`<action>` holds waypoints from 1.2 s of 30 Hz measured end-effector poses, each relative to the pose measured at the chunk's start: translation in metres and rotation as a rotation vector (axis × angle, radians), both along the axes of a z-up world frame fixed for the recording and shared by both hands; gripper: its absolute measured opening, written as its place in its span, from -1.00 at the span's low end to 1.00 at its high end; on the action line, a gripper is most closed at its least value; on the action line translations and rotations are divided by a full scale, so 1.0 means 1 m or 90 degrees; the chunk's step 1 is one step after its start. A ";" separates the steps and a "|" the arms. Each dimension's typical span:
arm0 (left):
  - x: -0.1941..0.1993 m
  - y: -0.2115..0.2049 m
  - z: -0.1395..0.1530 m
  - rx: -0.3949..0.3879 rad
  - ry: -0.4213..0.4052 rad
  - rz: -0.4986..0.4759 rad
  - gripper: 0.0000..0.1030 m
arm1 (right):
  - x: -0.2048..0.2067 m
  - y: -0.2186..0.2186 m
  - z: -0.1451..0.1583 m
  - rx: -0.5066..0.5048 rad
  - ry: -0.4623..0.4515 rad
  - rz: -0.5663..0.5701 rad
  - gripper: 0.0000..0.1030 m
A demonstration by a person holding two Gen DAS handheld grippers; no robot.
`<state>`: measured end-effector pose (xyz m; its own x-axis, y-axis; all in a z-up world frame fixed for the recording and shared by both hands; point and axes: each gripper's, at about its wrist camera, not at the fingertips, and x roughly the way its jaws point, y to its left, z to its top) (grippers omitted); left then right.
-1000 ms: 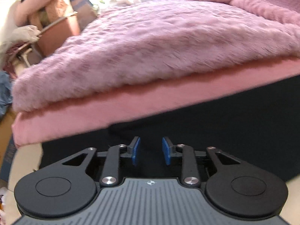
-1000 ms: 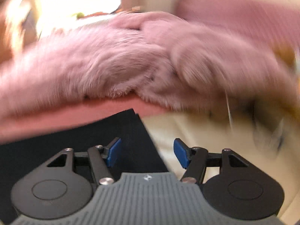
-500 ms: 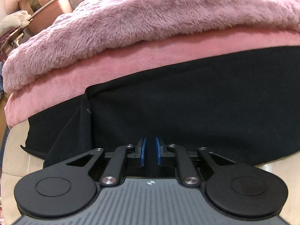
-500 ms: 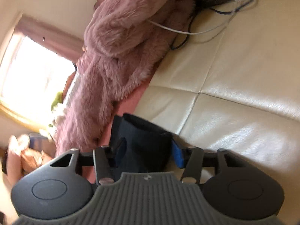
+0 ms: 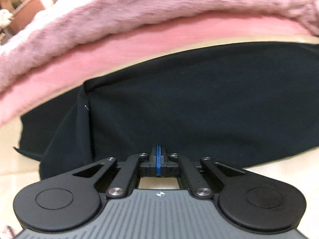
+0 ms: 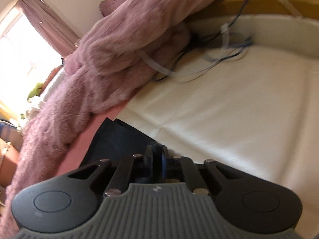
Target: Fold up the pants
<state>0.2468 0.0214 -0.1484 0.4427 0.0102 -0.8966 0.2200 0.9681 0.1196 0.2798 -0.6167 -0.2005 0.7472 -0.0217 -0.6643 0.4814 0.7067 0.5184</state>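
Both my grippers pinched at the near edge of the black pants, on a cream bed surface.

My left gripper (image 5: 159,159) has its blue pads pressed flat together at the near hem of the pants (image 5: 189,103), which spread wide from 9 to 3 o'clock; whether cloth sits between the pads I cannot tell. My right gripper (image 6: 158,155) is nipped onto a bunched, folded corner of the pants (image 6: 123,137), dark fabric showing between its fingers. I read no brand or writing, only a small emblem on each grey gripper body. The cream quilted mattress (image 6: 229,109) runs off to 3 o'clock, a furry pink blanket (image 5: 139,14) is heaped at 12, loose cables (image 6: 219,59) lie at 1, and a curtained window (image 6: 24,45) glows at 10.
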 end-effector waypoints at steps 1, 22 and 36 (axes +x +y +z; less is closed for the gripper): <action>-0.007 -0.005 0.001 -0.021 0.005 -0.008 -1.00 | -0.008 -0.010 0.003 -0.013 0.010 -0.009 -0.96; -0.120 0.059 0.046 -0.080 -0.120 0.031 0.09 | -0.038 0.080 0.085 -0.225 0.008 0.196 -0.25; -0.128 0.040 -0.001 -0.037 -0.111 0.038 -0.61 | -0.049 0.255 0.041 -0.317 0.047 0.421 -0.22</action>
<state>0.1184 0.0619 -0.1490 0.5919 -0.0080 -0.8060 0.1425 0.9852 0.0948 0.2305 -0.3614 -0.1594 0.6637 0.1017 -0.7411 -0.0933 0.9942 0.0529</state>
